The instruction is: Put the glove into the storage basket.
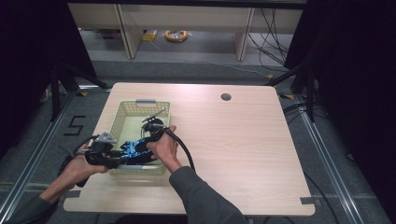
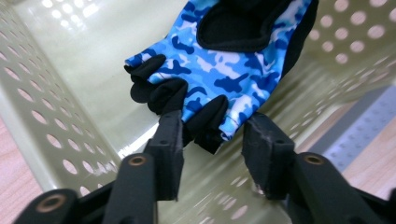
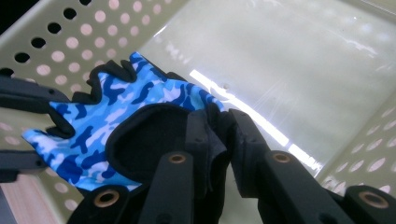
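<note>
A light wood-grain table [image 1: 243, 140] with rounded corners carries the work, standing on a grey floor [image 1: 201, 70] between dark metal rails. Near its far edge a small round grey cable hole [image 1: 226, 97] is set into the top. Grey tape tabs mark its two near corners, one at the left [image 1: 73, 194] and one at the right [image 1: 308, 200]. Directly on the table, toward its left side, sits a pale green perforated plastic basket [image 1: 122, 116], rectangular, its near wall close to the table's near edge. The rest of the tabletop shows plain wood grain.
</note>
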Tool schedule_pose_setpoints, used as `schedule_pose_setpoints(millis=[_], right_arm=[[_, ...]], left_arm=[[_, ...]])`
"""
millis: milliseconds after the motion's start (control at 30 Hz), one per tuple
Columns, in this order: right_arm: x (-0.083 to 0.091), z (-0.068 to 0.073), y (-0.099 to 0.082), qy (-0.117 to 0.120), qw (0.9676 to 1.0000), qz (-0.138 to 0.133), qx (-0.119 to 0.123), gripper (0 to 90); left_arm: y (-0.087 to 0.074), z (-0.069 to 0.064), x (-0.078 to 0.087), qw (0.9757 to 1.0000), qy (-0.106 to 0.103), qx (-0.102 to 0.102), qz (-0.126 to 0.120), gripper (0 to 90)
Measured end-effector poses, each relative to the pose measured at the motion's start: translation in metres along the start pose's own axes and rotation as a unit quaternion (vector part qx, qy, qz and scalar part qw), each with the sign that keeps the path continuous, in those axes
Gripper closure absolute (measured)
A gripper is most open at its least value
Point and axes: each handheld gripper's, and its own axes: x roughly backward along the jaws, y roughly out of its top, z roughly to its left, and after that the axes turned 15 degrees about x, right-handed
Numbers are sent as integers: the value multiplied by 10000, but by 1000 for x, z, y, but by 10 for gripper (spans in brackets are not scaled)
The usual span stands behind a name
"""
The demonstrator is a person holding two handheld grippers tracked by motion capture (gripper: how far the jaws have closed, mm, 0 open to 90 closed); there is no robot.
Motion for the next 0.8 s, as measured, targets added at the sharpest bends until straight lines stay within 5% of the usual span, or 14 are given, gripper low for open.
schedule_pose_setpoints(millis=[133,367,400,600,800], right_arm=[[1,2,1,-101,9999,98,9,764],[1,1,2,-234,9995,147,150,669],[1,1,2,-257,9994,129,178,647],[11,0,4,-296,9995,-21,83,543],[26,0,8,-271,9994,-196,129,538]], left_arm=[[5,-8,9,9996,81,116,-236,457],[12,-13,14,9994,78,-61,-334,442],[12,-14,16,9998,10,-51,-205,438],[13,-17,17,9993,43,-36,-378,430],[15,-20,22,9990,-6,-1,-440,426]])
